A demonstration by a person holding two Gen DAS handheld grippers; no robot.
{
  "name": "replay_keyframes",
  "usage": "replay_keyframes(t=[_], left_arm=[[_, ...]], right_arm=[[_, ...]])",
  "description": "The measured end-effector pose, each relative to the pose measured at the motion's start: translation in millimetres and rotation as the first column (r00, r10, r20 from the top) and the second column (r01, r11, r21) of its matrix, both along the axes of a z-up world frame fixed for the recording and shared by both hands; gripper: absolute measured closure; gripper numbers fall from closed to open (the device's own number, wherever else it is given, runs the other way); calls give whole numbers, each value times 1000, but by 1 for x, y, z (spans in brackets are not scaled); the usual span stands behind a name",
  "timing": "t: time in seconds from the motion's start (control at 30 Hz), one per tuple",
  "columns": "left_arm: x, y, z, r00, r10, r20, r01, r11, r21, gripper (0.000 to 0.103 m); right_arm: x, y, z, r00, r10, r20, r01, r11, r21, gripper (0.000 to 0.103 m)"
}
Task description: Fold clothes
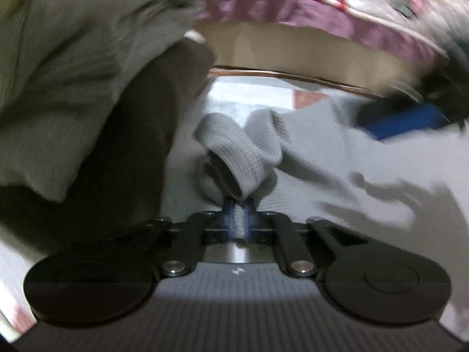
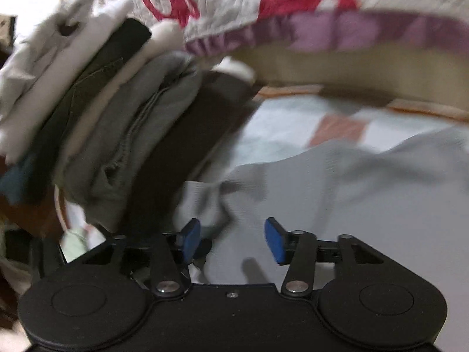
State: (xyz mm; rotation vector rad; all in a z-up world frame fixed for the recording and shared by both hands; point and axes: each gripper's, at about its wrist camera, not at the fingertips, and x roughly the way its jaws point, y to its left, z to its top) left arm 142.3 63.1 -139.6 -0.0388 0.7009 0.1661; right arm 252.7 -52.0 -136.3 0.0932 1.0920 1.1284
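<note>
Left wrist view: left gripper (image 1: 239, 205) jaws clamped on bunched edge of grey ribbed garment (image 1: 243, 149) lying on bed (image 2: 278, 123), right gripper (image 2: 231, 239) jaws apart, empty; folded stack (image 2: 96, 102) done beside, fold barely begun.

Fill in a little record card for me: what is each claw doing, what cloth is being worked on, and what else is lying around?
left claw: shut, pinching a bunched fold of the grey ribbed garment
right claw: open, nothing between its blue pads, above the same grey garment
pile of folded clothes: stacked to the left, greys, white and dark
patterned blanket: behind, red motifs, purple border
image quality: blurred
</note>
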Motion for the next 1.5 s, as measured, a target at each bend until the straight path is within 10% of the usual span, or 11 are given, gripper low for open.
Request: replay_keyframes(t=[0.17, 0.33, 0.53, 0.7, 0.87, 0.93, 1.1, 1.5], left_arm=[[-42, -2, 54, 986, -15, 166, 1, 997, 84, 96], [-26, 20, 28, 995, 6, -104, -19, 991, -130, 94], [-24, 53, 23, 987, 56, -150, -95, 959, -267, 87], [-18, 52, 14, 983, 47, -175, -105, 936, -337, 57], [-20, 50, 1, 988, 59, -142, -108, 922, -373, 61], [-18, 44, 0, 992, 46, -114, -81, 940, -330, 98], [-22, 17, 16, 1000, 5, 14, -4, 997, -71, 97], [-3, 25, 9, 999, 52, 10, -51, 996, -70, 97]], right_arm=[[7, 39, -24, 973, -14, -231, 9, 1000, -23, 42], [8, 50, -43, 940, -74, -332, 61, 997, -47, 40], [2, 34, -18, 984, -106, -144, 104, 994, -24, 40], [3, -6, -1, 984, -165, 72, 170, 983, -71, 40], [-24, -44, 0, 965, -119, 234, 169, 964, -204, 41], [-35, -61, -6, 966, -121, 228, 170, 963, -208, 41], [-76, -86, -9, 961, -111, 253, 161, 969, -187, 46], [-225, -87, -26, 973, 228, -17, -228, 956, -185, 43]])
